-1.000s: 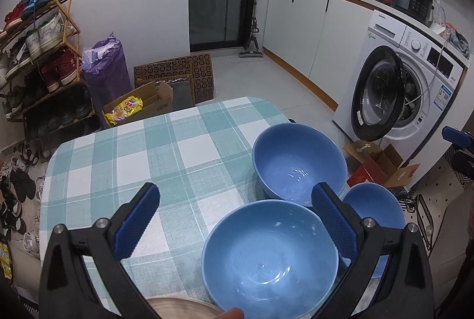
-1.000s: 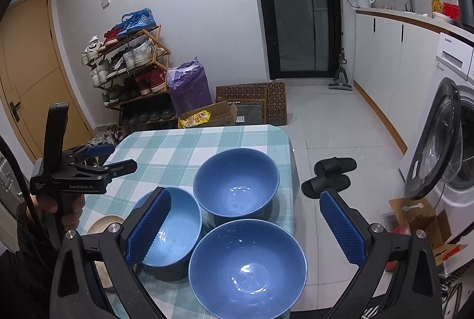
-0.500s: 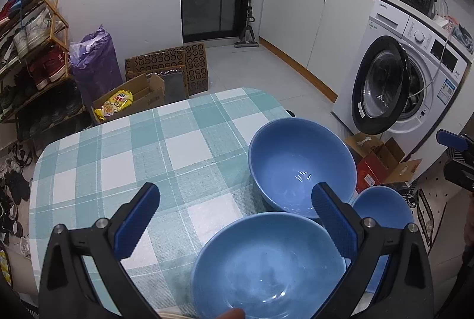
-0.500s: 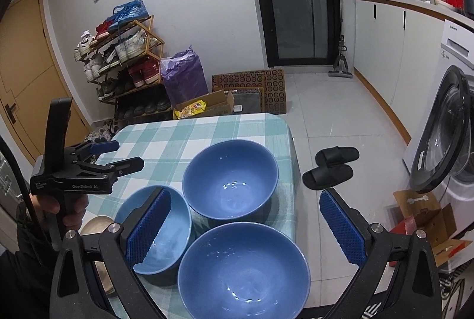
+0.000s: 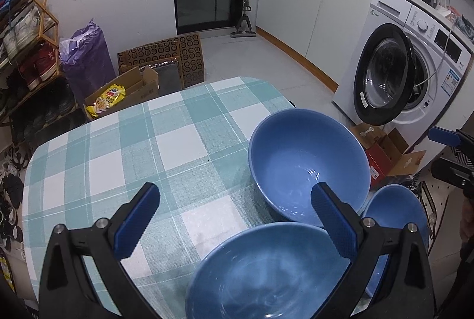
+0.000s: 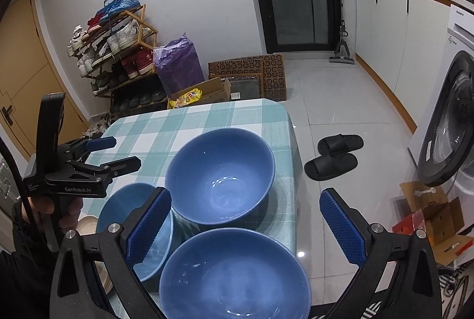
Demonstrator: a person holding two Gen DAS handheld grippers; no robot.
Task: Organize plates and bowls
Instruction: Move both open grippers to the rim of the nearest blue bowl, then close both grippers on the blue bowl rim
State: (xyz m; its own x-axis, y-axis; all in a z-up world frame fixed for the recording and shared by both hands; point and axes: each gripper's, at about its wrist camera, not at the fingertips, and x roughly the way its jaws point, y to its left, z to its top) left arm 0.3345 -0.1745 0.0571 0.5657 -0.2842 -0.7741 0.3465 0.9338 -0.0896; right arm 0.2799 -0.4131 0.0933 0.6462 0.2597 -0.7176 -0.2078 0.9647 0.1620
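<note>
A washing machine [image 5: 411,64] stands at the right with its round door swung open; a small brand word sits on its top panel and a blue sticker on its front, both too small to read. The tabletop [image 5: 124,153], under a teal-and-white check cloth, has its far rounded edge and whole left half bare.

Three blue bowls crowd the near right corner. The far bowl [image 6: 220,175] sits upright close to the right edge. The near bowl [image 6: 234,274] lies just in front of it, its rim reaching past the tabletop's edge as seen from the right wrist, while the left bowl [image 6: 148,230] sits beside both (rims look close, though contact cannot be told). A pale plate [image 6: 87,225] shows partly at the near left edge behind the left bowl.

The left gripper [image 5: 234,218] hovers over the tabletop with jaws spread wide and nothing between them; its body reads "GenRobot.AI" in the right wrist view, where a hand [image 6: 56,208] holds it. The right gripper [image 6: 246,224] has its jaws wide apart too, framing the near bowl without touching it.

Around the floor: a shoe rack [image 6: 118,52], a purple bag [image 6: 177,64], a cardboard box with a yellow packet [image 6: 201,95] (print unreadable), and black slippers [image 6: 334,156] beside the tabletop's right edge on open tile.
</note>
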